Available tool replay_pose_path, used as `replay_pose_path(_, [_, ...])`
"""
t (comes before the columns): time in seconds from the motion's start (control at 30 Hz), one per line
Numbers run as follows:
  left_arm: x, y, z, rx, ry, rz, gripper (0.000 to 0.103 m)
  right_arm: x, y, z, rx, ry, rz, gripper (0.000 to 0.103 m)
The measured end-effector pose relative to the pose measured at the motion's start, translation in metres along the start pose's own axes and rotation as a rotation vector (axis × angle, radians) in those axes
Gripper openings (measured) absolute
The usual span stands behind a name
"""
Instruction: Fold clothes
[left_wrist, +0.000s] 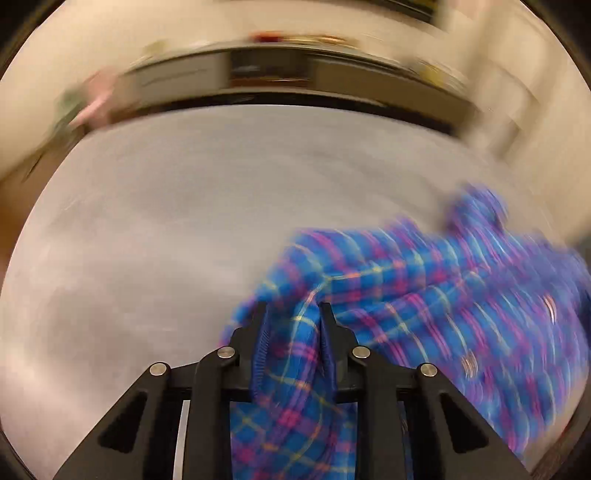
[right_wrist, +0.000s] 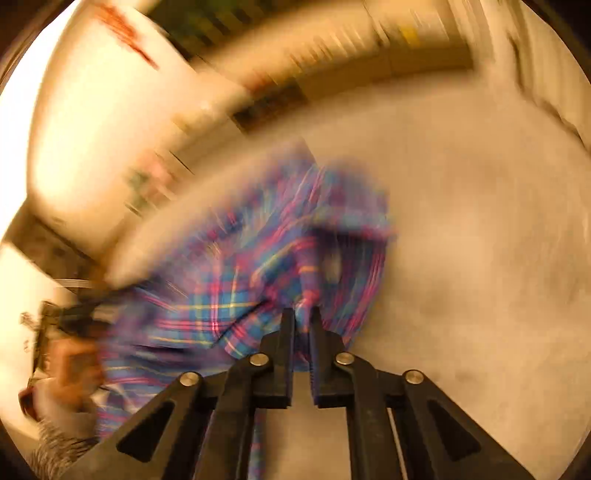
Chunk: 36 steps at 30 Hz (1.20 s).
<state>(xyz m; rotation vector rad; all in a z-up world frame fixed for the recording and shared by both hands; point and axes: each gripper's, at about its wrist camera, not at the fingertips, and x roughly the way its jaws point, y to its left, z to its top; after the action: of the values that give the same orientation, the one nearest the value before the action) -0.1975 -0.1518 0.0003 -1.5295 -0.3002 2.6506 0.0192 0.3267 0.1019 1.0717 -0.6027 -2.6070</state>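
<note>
Left claw (left_wrist: 293, 314) and right claw (right_wrist: 299, 317) clamping plaid shirt (left_wrist: 424, 295), stretched between them

No legible text, label or number; frames blurred

a pale grey table (left_wrist: 166, 206) carries a rumpled blue plaid shirt (left_wrist: 424, 288).

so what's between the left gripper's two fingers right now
A bunched fold of the blue plaid shirt fills the gap between the left gripper fingers, pinched there. The left wrist view shows it.
</note>
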Motion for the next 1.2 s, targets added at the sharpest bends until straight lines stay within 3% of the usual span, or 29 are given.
replay_pose_path(0.07, [-0.02, 0.017, 0.005, -0.081, -0.028, -0.059, 0.03, -0.037, 0.016, 0.002, -0.086, -0.079, 0.026, 0.004])
replay_pose_path(0.13, [-0.041, 0.016, 0.005, -0.082, -0.061, -0.101, 0.042, -0.047, 0.015, -0.002, -0.146, -0.064, -0.066, 0.004])
replay_pose_path(0.2, [-0.063, 0.003, 0.002, -0.033, -0.108, -0.157, 0.051, -0.04, -0.004, -0.013, -0.127, -0.014, -0.159, 0.004])
replay_pose_path(0.27, [-0.075, -0.024, -0.003, 0.069, -0.131, -0.217, 0.057, -0.028, -0.024, -0.026, -0.036, 0.005, -0.166, 0.004])
replay_pose_path(0.33, [-0.079, -0.055, -0.016, 0.202, -0.141, -0.263, 0.062, -0.006, -0.042, -0.035, 0.058, 0.037, -0.14, 0.016])
replay_pose_path(0.4, [-0.078, -0.096, -0.04, 0.402, -0.132, -0.288, 0.066, 0.01, -0.048, -0.037, 0.11, 0.066, -0.117, 0.064])
replay_pose_path(0.47, [-0.073, -0.123, -0.063, 0.547, -0.122, -0.26, 0.066, 0.024, -0.043, -0.032, 0.124, 0.093, -0.079, 0.071])
replay_pose_path(0.57, [-0.064, -0.149, -0.094, 0.703, -0.125, -0.184, 0.066, 0.064, -0.026, -0.032, 0.055, 0.202, -0.062, 0.071])
replay_pose_path(0.67, [-0.055, -0.155, -0.105, 0.787, -0.112, -0.185, 0.066, 0.108, -0.009, -0.034, -0.025, 0.301, -0.075, 0.07])
replay_pose_path(0.73, [-0.061, -0.155, -0.112, 0.832, -0.155, -0.167, 0.066, 0.129, -0.002, -0.037, -0.05, 0.347, -0.065, 0.039])
replay_pose_path(0.77, [-0.066, -0.155, -0.115, 0.854, -0.195, -0.16, 0.066, 0.136, 0.0, -0.036, -0.05, 0.365, -0.048, 0.006])
replay_pose_path(0.83, [-0.076, -0.156, -0.122, 0.908, -0.286, -0.158, 0.066, 0.132, 0.005, -0.026, -0.02, 0.327, 0.026, 0.006])
replay_pose_path(0.97, [-0.101, -0.162, -0.15, 1.029, -0.488, -0.155, 0.066, 0.094, 0.013, 0.004, 0.133, 0.194, 0.267, 0.006])
replay_pose_path(1.07, [-0.118, -0.173, -0.174, 1.112, -0.661, -0.116, 0.067, 0.071, 0.028, 0.019, 0.191, 0.156, 0.396, 0.006])
replay_pose_path(1.2, [-0.11, -0.194, -0.186, 1.143, -0.743, -0.022, 0.069, 0.056, 0.056, 0.018, 0.202, 0.176, 0.508, 0.006])
